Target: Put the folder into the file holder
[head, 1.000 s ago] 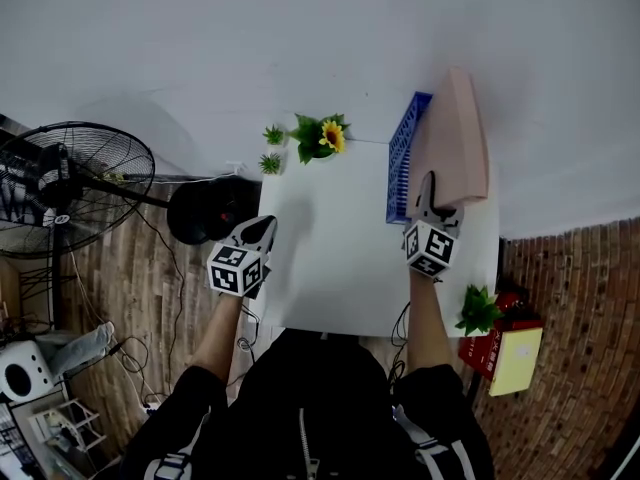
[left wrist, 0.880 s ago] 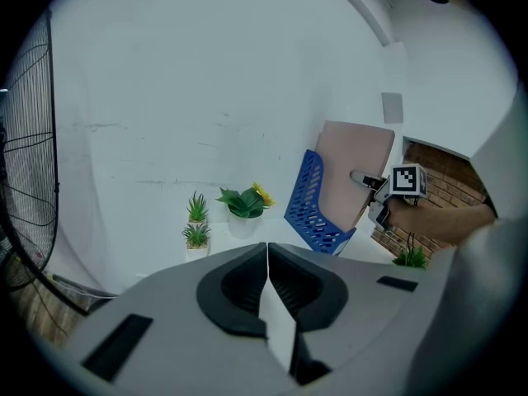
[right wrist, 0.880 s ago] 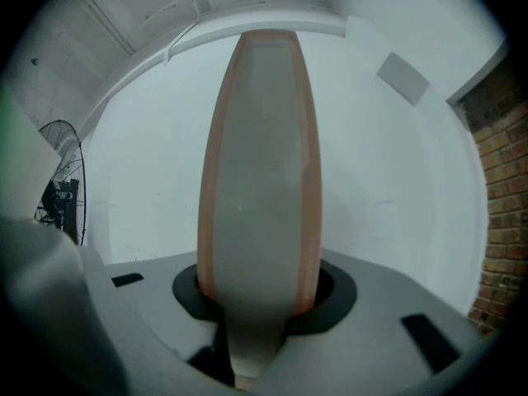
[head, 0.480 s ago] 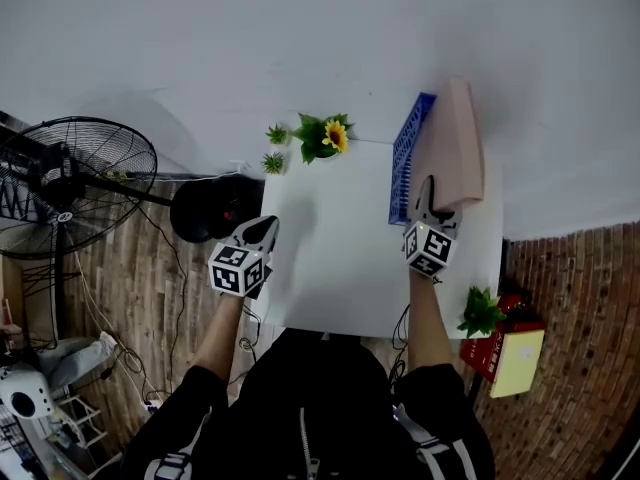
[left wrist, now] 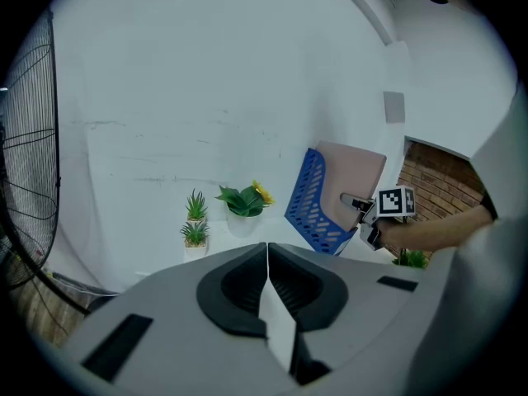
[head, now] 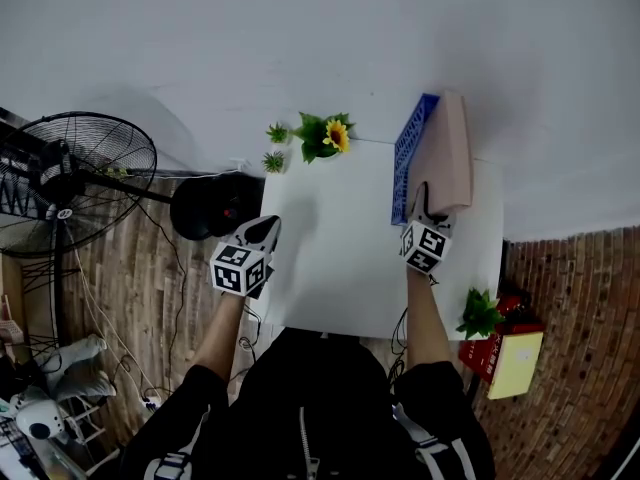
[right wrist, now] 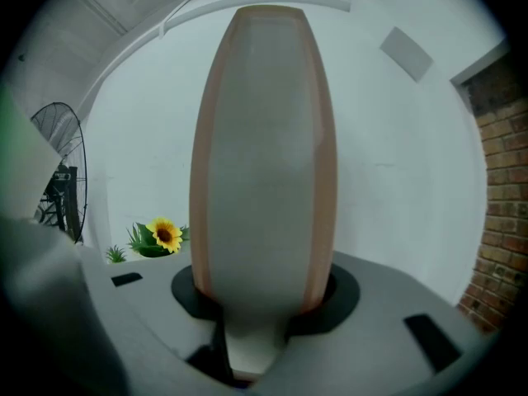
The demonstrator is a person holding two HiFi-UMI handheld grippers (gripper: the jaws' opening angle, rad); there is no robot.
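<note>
A pink folder (head: 446, 153) stands on edge at the table's far right, leaning against the blue slotted file holder (head: 407, 160). My right gripper (head: 425, 196) has the folder's near end between its jaws. In the right gripper view the folder (right wrist: 262, 155) fills the whole gap and touches both pads, while the jaws are opening. The left gripper view shows the folder (left wrist: 355, 174), the file holder (left wrist: 313, 211) and the right gripper (left wrist: 357, 205) together. My left gripper (head: 262, 231) hovers over the table's left edge, shut and empty (left wrist: 266, 258).
The white table (head: 330, 258) carries a sunflower pot (head: 322, 136) and two small plants (head: 272, 148) at its far left. A standing fan (head: 70, 183) and its black base (head: 213, 208) are on the floor to the left. A plant (head: 478, 311) and a yellow box (head: 512, 358) sit to the right.
The folder has swung more edge-on and closer against the file holder. My right gripper has shifted slightly left with it. The left gripper has stayed put.
</note>
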